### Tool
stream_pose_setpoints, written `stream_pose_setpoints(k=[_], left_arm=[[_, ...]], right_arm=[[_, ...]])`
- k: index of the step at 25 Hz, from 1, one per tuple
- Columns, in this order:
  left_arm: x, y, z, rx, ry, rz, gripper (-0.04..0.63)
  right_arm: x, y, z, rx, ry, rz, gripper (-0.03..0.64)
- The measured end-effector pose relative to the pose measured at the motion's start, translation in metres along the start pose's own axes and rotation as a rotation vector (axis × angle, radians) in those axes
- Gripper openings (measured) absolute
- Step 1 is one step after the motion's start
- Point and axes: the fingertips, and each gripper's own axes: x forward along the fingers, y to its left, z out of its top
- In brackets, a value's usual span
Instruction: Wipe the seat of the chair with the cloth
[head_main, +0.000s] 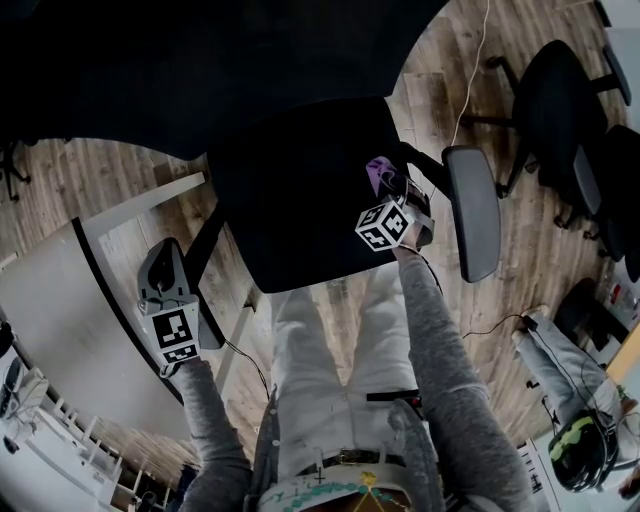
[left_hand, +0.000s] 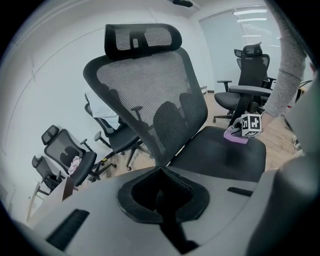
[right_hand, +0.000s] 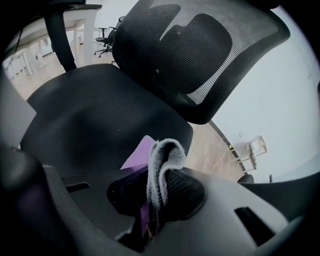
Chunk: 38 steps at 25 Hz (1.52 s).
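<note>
Right gripper (right_hand: 156, 195): jaws pinched on the cloth (right_hand: 162, 160), a grey fold with a purple face, bunched up between the pads.
Left gripper (left_hand: 162, 200): jaws pressed together, nothing between them; sat off the seat at about 8 o'clock in the head view, beside the near armrest (head_main: 165, 268).
Cloth location: at the seat's (head_main: 290, 200) 3 o'clock edge in the head view, looked to be lying on the fabric there.
Seat coverage: judged barely started, the black surface from centre to 9 o'clock was bare.
Risk 1: cloth was at the rim, so a stroke toward 3 o'clock would likely run it off the seat or into the far armrest (head_main: 472, 210).
Risk 2: cloth was bunched tight, so the jaw tips might drag on the seat instead of the fabric.
Risk 3: nothing braced the chair; a hard push might swivel or roll it.
Containers: none in view.
</note>
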Motion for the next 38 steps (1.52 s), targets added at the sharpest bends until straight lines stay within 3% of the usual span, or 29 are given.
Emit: stream_pose_setpoints(k=[19,28,38], left_arm=[[-0.002,-0.001,0.002,-0.019,-0.004,-0.011,-0.002],[0.000,-0.002,0.002,-0.023,-0.003,-0.012,-0.002],[0.001,-0.002,0.003,-0.024,0.001,-0.019,-0.002]], right_arm=[[-0.007,-0.020,-0.023,0.095,0.037,-0.041,0.051],[-0.027,-0.013,-0.013,0.297,-0.016,-0.018,0.051],[-0.061,0.010,0.014,0.374,-0.132,0.085,0.051]])
